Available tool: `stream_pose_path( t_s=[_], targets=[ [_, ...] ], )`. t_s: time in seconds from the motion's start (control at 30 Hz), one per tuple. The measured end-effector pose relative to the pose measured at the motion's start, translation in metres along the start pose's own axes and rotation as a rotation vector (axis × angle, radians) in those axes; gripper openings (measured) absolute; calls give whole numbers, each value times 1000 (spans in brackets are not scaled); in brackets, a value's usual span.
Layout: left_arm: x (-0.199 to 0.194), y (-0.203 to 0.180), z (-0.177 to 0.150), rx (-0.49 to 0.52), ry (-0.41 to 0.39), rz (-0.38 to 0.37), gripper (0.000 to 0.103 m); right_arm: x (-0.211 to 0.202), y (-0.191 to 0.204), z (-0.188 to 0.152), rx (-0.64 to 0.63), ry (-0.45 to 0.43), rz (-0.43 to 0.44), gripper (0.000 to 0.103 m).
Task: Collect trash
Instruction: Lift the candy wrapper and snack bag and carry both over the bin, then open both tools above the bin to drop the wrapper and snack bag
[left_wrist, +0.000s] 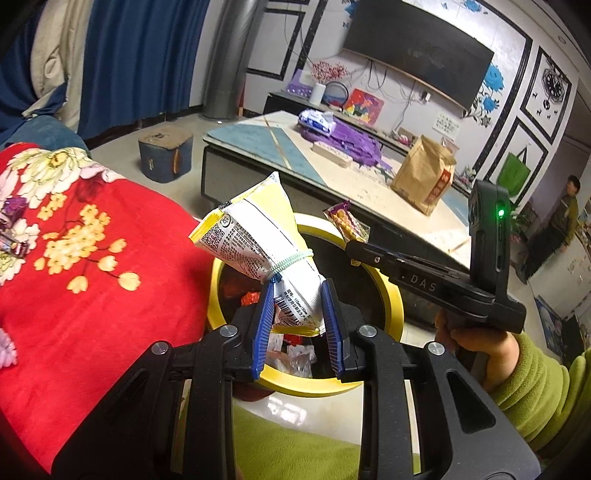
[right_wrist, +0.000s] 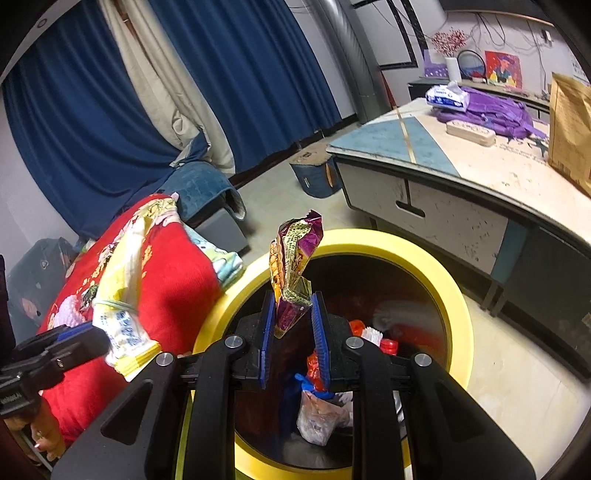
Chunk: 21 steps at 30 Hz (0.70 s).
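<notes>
My left gripper (left_wrist: 297, 288) is shut on a white and yellow snack bag (left_wrist: 255, 236) tied with a pale green band; it hangs over the yellow-rimmed trash bin (left_wrist: 391, 291). In the right wrist view the same bag (right_wrist: 122, 325) shows at the left, in the left gripper (right_wrist: 79, 338). My right gripper (right_wrist: 293, 297) is shut on a crumpled purple and gold wrapper (right_wrist: 293, 266), held above the bin (right_wrist: 458, 295). That wrapper (left_wrist: 345, 219) and the right gripper (left_wrist: 351, 245) also show in the left wrist view. The bin holds several pieces of trash.
A red floral blanket (left_wrist: 92, 258) lies left of the bin. Behind the bin stands a low table (right_wrist: 424, 162) with a brown paper bag (left_wrist: 424, 177), a purple backpack (right_wrist: 491, 110) and a tissue pack (right_wrist: 447, 96). A blue stool (left_wrist: 166, 153) sits on the floor. A person (left_wrist: 565, 218) stands far right.
</notes>
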<state>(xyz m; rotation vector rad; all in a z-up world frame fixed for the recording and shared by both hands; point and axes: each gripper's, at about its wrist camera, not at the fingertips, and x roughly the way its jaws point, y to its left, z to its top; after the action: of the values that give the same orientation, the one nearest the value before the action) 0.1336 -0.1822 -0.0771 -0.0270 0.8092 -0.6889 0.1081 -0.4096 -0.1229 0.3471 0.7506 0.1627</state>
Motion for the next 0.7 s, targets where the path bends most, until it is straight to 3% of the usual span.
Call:
stream_pose_path(
  t_s=[0.27,0.37,0.47,0.57,0.7],
  targets=[
    [23,-1,-2,18,51,1,21,6,-12,-4,44,16,-8,24],
    [30,2,0,4,64,-3,24,5,-17,-5,66,17,-10,33],
    [31,12,0,-45,67,-14,50,4,-22,-5,87,9,-22,40],
    [25,19,0,-83,55,-25,60,3,-26,-5,107,7,-29,48],
    [10,23,2,-107,7,-4,87,2,-23,-4,104,2,-27,53]
  ],
)
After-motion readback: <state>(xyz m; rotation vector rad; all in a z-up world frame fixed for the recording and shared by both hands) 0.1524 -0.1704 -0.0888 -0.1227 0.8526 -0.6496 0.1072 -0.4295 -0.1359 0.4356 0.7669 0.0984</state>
